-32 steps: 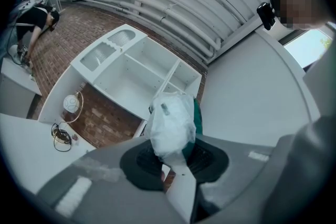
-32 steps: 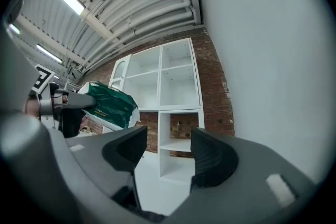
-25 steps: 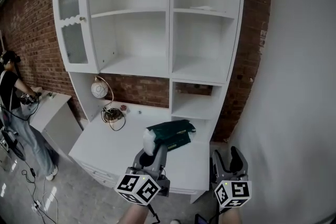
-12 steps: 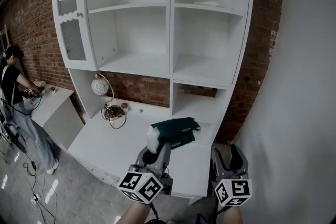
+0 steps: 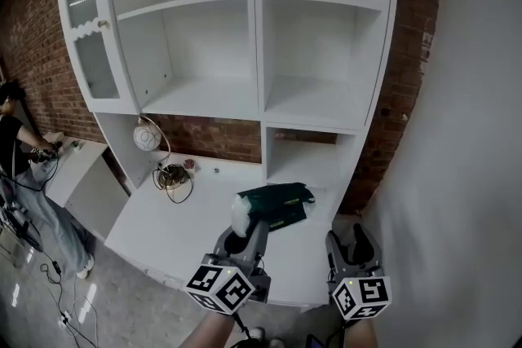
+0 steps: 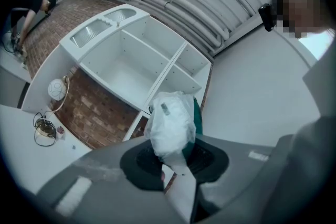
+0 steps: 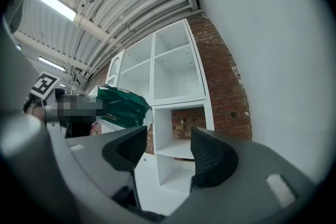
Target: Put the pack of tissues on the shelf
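Since a second ago the white shelf unit (image 5: 259, 53) has slid leftward and come nearer in the head view, while the left gripper (image 5: 242, 222) stays thrust forward and tilted up toward the unit, its marker cube nearest the camera. Its jaws stand nearly together, pinched on the white plastic end of the pack of tissues (image 5: 277, 204), whose dark green body juts away from them in the air over the front right part of the worktop (image 5: 175, 216). Just beside it, by the worktop's front right corner, the right gripper (image 5: 352, 244) points at the unit's lower right compartment, jaws apart with nothing between them
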`<state>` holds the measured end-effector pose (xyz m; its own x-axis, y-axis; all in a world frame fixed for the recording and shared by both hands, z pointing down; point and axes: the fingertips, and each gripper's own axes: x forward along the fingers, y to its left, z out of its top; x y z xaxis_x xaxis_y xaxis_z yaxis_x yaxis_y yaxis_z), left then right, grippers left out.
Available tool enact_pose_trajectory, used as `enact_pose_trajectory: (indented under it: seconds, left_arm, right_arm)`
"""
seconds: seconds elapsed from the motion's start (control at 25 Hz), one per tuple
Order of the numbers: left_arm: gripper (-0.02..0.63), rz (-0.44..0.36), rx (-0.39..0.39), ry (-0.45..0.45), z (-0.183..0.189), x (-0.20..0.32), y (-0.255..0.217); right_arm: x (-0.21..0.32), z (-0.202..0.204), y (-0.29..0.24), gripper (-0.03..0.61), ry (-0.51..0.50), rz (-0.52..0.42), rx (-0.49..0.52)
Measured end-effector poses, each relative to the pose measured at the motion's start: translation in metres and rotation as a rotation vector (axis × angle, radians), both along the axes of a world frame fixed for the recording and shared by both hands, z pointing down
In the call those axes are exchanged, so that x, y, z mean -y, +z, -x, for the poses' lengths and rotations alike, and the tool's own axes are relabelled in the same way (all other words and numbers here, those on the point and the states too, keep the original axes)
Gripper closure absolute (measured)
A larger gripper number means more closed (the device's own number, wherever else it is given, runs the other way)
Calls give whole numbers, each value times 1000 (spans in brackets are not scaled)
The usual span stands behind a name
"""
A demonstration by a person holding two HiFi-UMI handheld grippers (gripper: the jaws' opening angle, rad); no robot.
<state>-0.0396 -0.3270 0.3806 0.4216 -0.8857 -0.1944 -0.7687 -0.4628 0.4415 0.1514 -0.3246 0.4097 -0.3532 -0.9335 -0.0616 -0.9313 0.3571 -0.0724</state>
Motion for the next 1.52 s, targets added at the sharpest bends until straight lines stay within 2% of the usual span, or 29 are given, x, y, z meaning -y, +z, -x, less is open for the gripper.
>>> enact_pose_trajectory:
  seconds: [0.16, 0.6, 0.72, 1.0, 1.2, 1.36, 1.52]
  left_arm:
    - [515, 7, -13, 63, -6, 13, 2]
    - [515, 18, -63, 236, -21, 25, 4]
    - [515, 25, -98, 280, -25, 25, 2]
    - [515, 49, -164, 375, -35, 24, 3]
    - [515, 77, -192, 417, -40, 22, 9]
    - [515, 107, -213, 443, -42, 21, 16]
    - [515, 137, -222, 457, -44, 22, 19]
  right_arm:
    - [8, 4, 1, 311, -44, 30, 94]
    - [27, 26, -1, 308, -270, 144, 348]
    - [30, 31, -3, 308, -317, 177, 448]
    - [33, 38, -1, 308, -400, 239, 581]
    - [31, 40, -2, 310, -428, 253, 597]
    - [26, 38, -1, 399, -422, 253, 578]
    - [23, 33, 2, 433, -420, 266, 569]
